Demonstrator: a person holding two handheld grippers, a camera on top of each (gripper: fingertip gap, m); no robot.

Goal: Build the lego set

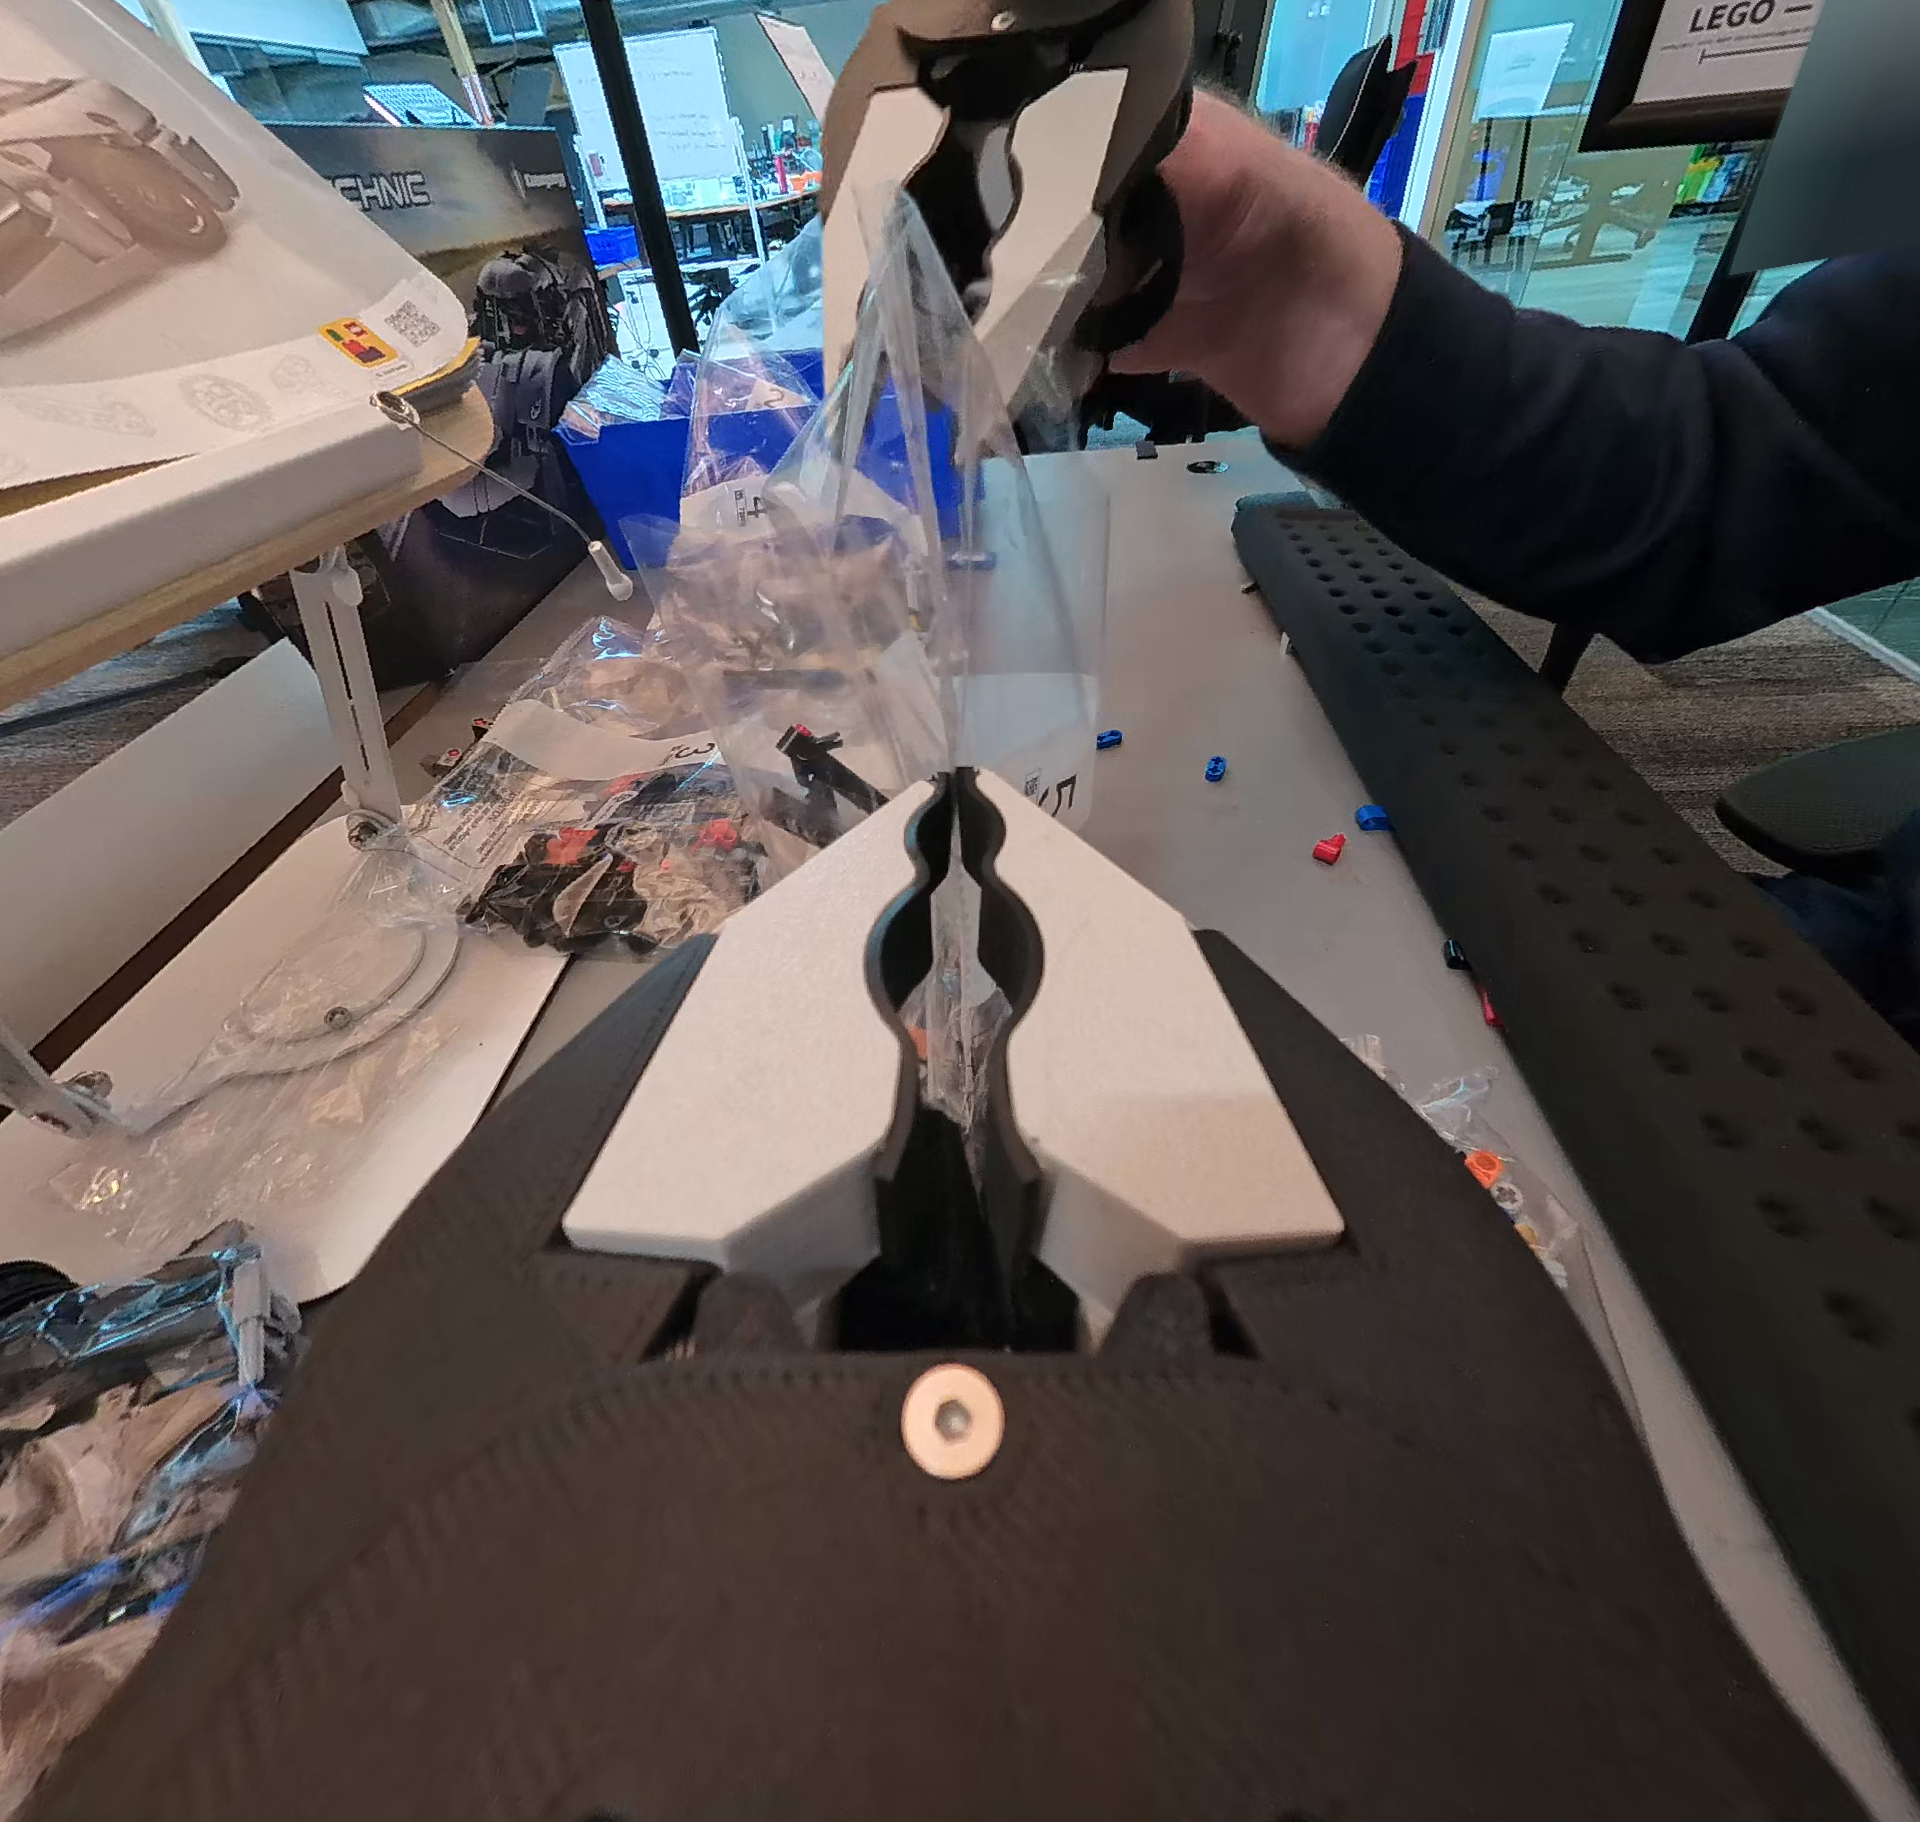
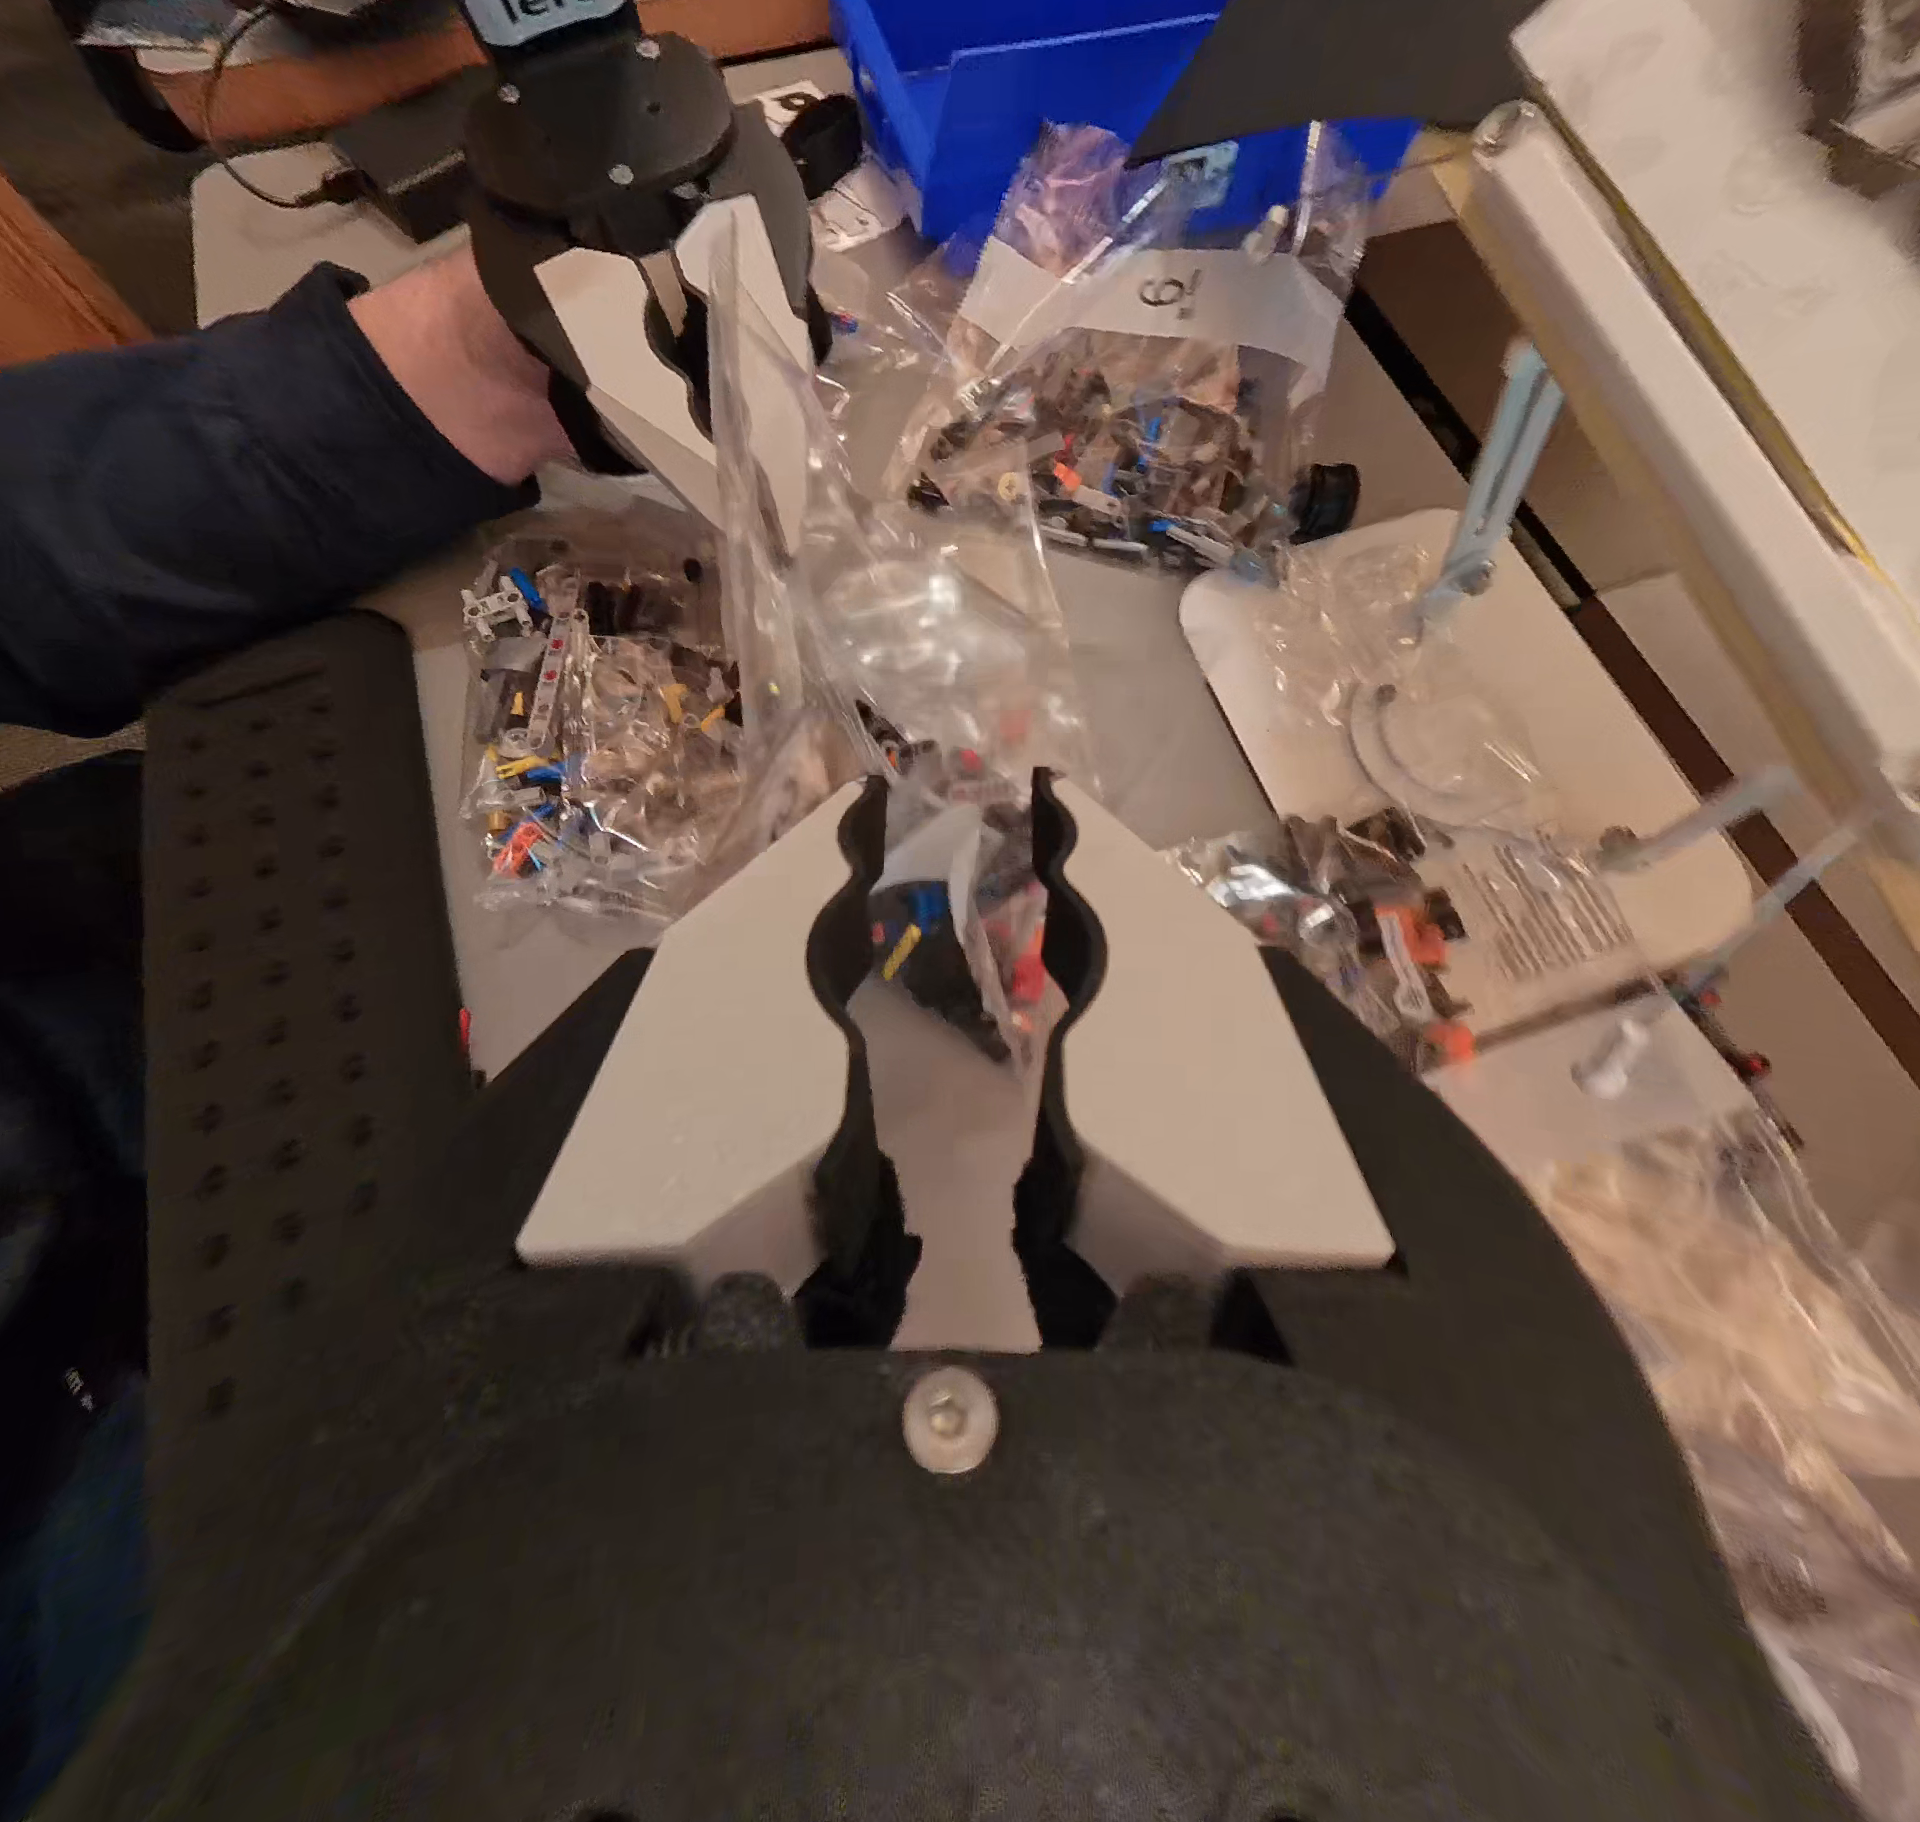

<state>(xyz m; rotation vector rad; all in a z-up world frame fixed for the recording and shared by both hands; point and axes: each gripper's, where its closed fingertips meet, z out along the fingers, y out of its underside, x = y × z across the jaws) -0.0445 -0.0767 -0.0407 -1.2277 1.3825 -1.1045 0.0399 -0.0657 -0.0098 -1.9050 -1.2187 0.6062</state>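
While the clear plastic bag (image 1: 904,567) hangs above the bench (image 1: 1195,629), the left gripper (image 1: 954,785) is clamped on its lower edge; the right gripper (image 2: 954,785), fingers apart, seems just off its top. To open it well, I'd grip both sides and pull gently so no pieces scatter. It holds a few dark pieces. Nearby bags of parts (image 2: 1122,442) lie sealed before a blue bin (image 2: 997,37).

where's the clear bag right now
The clear bag hangs mid-frame in the left wrist view, pinched by the left gripper, with the right gripper at its top.
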